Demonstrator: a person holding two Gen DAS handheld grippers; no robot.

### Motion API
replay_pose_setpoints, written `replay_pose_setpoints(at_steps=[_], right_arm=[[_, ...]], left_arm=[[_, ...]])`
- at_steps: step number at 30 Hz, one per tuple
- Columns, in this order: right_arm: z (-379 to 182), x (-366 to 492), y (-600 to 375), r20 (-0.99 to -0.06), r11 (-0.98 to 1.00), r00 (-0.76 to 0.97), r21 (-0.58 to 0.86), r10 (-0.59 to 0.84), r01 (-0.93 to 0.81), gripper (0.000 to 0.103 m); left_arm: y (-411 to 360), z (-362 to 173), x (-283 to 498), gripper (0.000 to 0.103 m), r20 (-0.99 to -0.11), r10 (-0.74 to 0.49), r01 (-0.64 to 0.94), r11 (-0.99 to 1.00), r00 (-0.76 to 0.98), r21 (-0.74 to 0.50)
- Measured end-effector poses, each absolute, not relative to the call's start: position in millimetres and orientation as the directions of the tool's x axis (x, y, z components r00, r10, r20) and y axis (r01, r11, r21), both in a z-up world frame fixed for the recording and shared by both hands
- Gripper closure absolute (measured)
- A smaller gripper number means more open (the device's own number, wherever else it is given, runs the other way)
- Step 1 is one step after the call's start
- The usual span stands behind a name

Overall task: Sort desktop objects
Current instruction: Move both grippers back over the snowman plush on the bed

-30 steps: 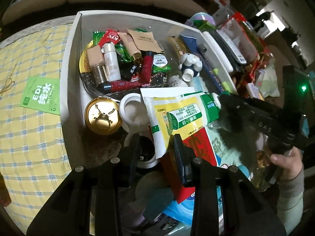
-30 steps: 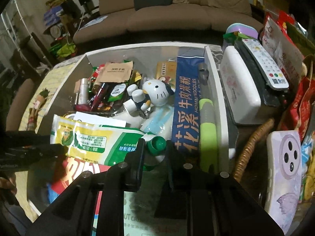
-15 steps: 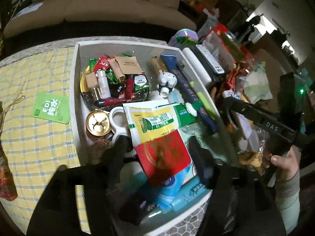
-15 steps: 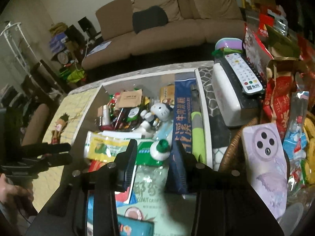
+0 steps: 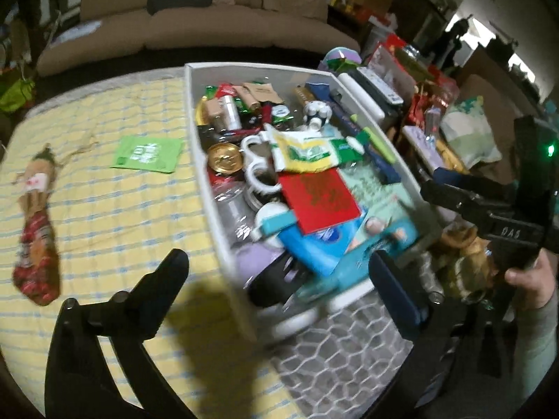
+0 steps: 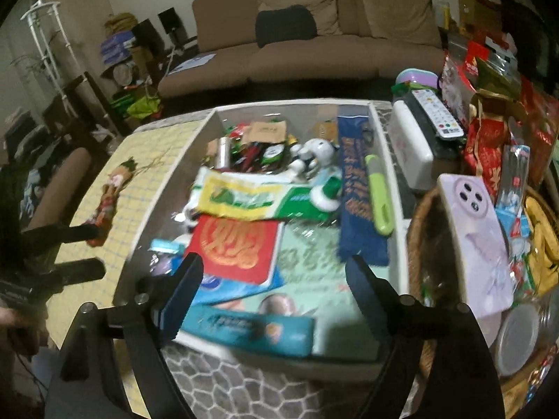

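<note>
Everything's basically piled in the storage bin (image 6: pixel 384 160): the envelope (image 6: pixel 237 248) sits in the middle on top, snack pouch (image 6: pixel 244 197) right behind it, toothpaste box (image 6: pixel 244 324) in front. Left of the bin there's a wet wipe packet (image 5: pixel 146 153), and further left a doll (image 5: pixel 35 216). A remote (image 6: pixel 436 113) lies to its right.

A brown sofa (image 6: pixel 314 35) holds a dark cushion (image 6: pixel 284 25).

I see a white plastic bin (image 6: pixel 384 160) with smooth walls, a shiny gold metal lid (image 5: pixel 225 157) inside it, and a glossy red paper envelope (image 6: pixel 237 249). The worktop wears a quilted yellow cloth (image 5: pixel 115 216), matt and soft; my tools (image 6: pixel 270 281) look matt black plastic.
</note>
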State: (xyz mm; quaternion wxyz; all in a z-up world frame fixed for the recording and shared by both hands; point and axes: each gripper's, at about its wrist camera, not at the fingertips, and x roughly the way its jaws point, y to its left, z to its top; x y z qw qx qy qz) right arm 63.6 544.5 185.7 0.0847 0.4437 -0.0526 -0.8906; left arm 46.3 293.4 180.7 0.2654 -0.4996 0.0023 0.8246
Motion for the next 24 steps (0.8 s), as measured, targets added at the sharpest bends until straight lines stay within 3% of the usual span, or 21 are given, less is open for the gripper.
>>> replay_pose_setpoints(at_steps=[8, 18, 24], right_arm=[[175.2, 88.3, 486.1, -0.775, -0.970, -0.584, 0.180, -0.241, 0.162, 0.000], [177.5, 110.4, 393.6, -0.731, -0.940, -0.597, 0.201, -0.331, 0.275, 0.000], [180.4, 111.8, 343.8, -0.689, -0.906, -0.595, 0.250, -0.414, 0.341, 0.000]], left_arm=[[251.5, 180.7, 92.0, 0.000, -0.810, 0.385, -0.417, -0.888, -0.443, -0.194], [188.1, 182.6, 107.5, 0.000, -0.779, 0.268, -0.323, -0.942, -0.567, -0.089], [103.6, 160.5, 86.7, 0.000, -0.768, 0.168, -0.125, -0.985, -0.618, -0.116]])
